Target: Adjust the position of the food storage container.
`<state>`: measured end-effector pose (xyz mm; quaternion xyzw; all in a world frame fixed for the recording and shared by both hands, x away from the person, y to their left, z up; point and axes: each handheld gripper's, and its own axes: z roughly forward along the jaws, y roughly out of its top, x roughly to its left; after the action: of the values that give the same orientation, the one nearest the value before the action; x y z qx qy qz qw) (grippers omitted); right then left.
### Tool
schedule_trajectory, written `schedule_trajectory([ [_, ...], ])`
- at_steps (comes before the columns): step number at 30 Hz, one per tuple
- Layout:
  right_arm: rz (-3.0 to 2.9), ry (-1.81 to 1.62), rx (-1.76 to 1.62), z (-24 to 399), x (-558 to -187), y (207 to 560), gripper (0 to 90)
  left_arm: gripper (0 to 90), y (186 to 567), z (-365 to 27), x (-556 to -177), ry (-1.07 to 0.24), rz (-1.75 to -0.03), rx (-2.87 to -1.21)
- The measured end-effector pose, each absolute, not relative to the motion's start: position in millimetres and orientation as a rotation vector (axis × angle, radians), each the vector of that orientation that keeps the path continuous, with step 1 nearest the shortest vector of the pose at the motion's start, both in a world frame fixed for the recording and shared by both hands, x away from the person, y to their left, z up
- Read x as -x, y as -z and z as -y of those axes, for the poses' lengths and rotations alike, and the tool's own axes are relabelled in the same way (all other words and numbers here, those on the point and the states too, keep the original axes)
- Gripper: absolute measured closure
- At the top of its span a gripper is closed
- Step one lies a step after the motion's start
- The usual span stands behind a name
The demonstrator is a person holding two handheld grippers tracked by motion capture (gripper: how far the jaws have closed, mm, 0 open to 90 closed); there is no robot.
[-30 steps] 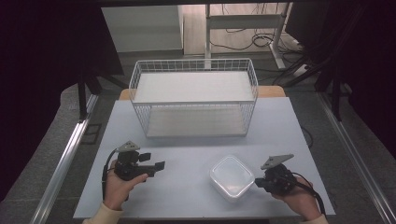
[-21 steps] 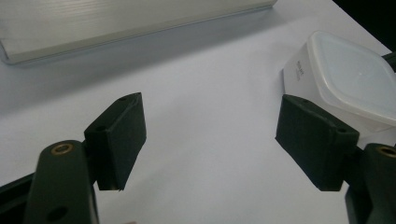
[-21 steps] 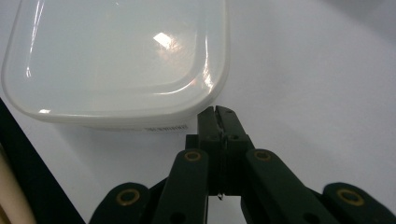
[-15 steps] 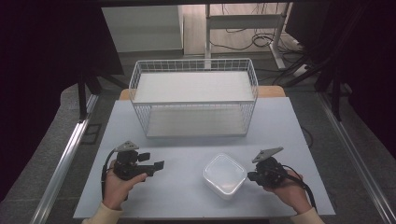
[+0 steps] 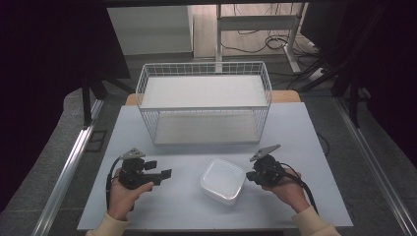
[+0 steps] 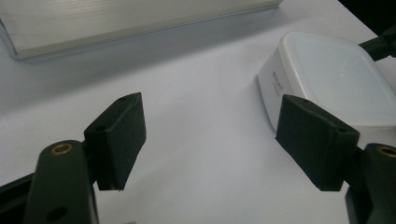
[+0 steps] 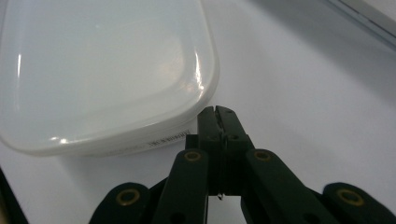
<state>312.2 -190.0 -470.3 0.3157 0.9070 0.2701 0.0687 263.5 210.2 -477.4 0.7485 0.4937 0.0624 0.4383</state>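
Note:
A white lidded plastic container lies on the white table, front middle. My right gripper is shut with nothing between its jaws, and its tips press against the container's right side wall. My left gripper is held open low over the table, well left of the container. Its jaws point toward the container with bare table between them.
A white wire basket with a pale floor stands at the back middle of the table, and its base edge appears in the left gripper view. Bare table lies between the basket and both grippers. Table edges are close behind both hands.
The right gripper has moved left, staying shut, and the container has slid left across the table in front of it. The left gripper has stayed in place, open.

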Motion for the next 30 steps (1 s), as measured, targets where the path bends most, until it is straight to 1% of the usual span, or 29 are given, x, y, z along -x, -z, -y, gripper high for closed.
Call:
schedule_trajectory([
  [6,-2.735,-0.823,-0.930,173,-323,474,89.4,23.7,478,-211,-264,-0.156,-1.227,-1.861],
  [10,-2.733,-0.833,-0.923,175,-319,473,89.4,23.7,477,-212,-263,-0.157,-1.224,-1.858],
  [13,-2.733,-0.860,-0.899,181,-303,469,89.4,23.7,477,-213,-264,-0.160,-1.226,-1.854],
  [14,-2.733,-0.860,-0.899,181,-303,469,89.4,23.7,476,-214,-264,-0.160,-1.225,-1.854],
  [17,-2.769,-0.860,-0.847,180,-280,470,89.4,23.7,476,-215,-263,-0.162,-1.230,-1.850],
  [18,-2.798,-0.863,-0.814,176,-268,472,89.4,23.7,476,-214,-264,-0.162,-1.228,-1.851],
  [19,-2.798,-0.863,-0.814,176,-268,472,89.4,23.7,476,-214,-264,-0.162,-1.228,-1.851],
  [21,-2.851,-0.864,-0.751,160,-253,480,89.4,23.7,476,-213,-264,-0.161,-1.225,-1.854],
  [26,-2.895,-0.864,-0.660,130,-240,486,89.4,23.7,477,-214,-264,-0.162,-1.226,-1.854],
  [30,-2.881,-0.873,-0.665,125,-244,486,89.4,23.7,477,-215,-264,-0.163,-1.229,-1.854],
])
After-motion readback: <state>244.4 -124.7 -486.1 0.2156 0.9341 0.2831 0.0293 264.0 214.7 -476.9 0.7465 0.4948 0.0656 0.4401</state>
